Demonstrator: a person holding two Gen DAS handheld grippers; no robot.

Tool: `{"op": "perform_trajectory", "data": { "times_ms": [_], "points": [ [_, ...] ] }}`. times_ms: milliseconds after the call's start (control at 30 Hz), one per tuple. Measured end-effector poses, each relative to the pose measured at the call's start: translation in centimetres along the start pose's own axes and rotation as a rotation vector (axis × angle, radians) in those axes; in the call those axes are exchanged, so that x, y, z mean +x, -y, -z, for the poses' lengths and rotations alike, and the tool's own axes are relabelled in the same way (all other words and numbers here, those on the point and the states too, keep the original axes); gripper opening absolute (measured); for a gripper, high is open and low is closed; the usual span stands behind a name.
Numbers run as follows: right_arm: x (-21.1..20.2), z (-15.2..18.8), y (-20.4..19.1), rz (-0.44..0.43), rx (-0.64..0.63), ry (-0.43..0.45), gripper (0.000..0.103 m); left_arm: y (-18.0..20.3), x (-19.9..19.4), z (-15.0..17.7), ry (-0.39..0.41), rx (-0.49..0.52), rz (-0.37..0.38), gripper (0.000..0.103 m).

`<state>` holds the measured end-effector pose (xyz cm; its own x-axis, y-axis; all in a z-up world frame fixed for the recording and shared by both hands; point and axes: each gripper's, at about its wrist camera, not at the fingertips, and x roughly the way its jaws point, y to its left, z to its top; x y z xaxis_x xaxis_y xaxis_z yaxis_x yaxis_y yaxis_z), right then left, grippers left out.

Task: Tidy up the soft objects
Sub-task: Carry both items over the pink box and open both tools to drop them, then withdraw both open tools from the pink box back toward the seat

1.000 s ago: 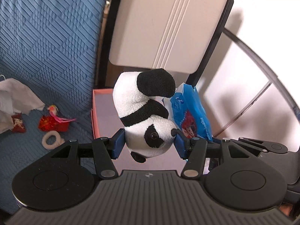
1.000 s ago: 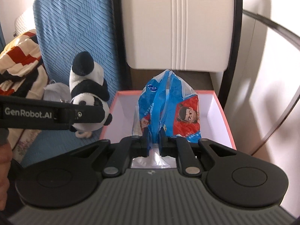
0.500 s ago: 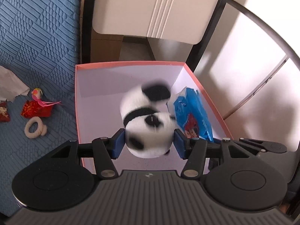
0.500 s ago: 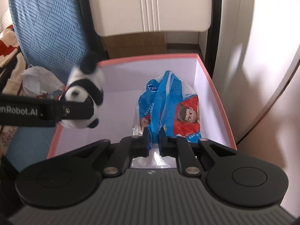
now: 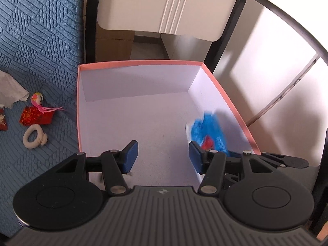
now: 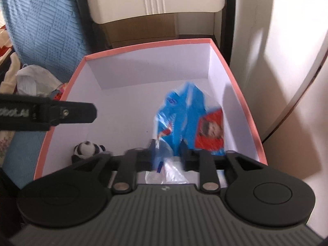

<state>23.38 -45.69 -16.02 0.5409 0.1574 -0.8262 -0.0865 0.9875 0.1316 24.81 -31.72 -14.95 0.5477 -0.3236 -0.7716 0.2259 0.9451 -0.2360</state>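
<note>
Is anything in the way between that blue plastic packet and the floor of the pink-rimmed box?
Nothing visible. The blue plastic packet hangs blurred between the right gripper's just-opened jaws, over bare floor of the pink-rimmed white box. The small panda plush lies aside in the near-left corner.

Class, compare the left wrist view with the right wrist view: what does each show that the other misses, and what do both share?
Only the left wrist view shows the white ring, the red pouch and the small bird toy on the blue cover. Only the right wrist view shows the panda plush lying in the box's near left corner. Both show the pink-rimmed box and the blue packet inside it.
</note>
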Motion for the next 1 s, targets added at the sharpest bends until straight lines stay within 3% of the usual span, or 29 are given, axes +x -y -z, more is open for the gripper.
{"op": "perform_trajectory", "data": {
  "times_ms": [467, 500, 1000],
  "points": [
    [-6.1, -1.5, -2.1, -0.022, 0.004, 0.116, 0.039, -1.4, -8.2, -0.7, 0.127, -0.01, 0.015, 0.061],
    [-6.7, -1.6, -2.4, -0.026, 0.006, 0.127, 0.039, -1.5, -8.9, -0.7, 0.09, 0.01, 0.024, 0.061],
    [-14.7, -1.0, -8.5, -0.03, -0.069, 0.251, 0.039, -5.0, -19.9, 0.2, 0.312, 0.021, 0.003, 0.062]
  ]
}}
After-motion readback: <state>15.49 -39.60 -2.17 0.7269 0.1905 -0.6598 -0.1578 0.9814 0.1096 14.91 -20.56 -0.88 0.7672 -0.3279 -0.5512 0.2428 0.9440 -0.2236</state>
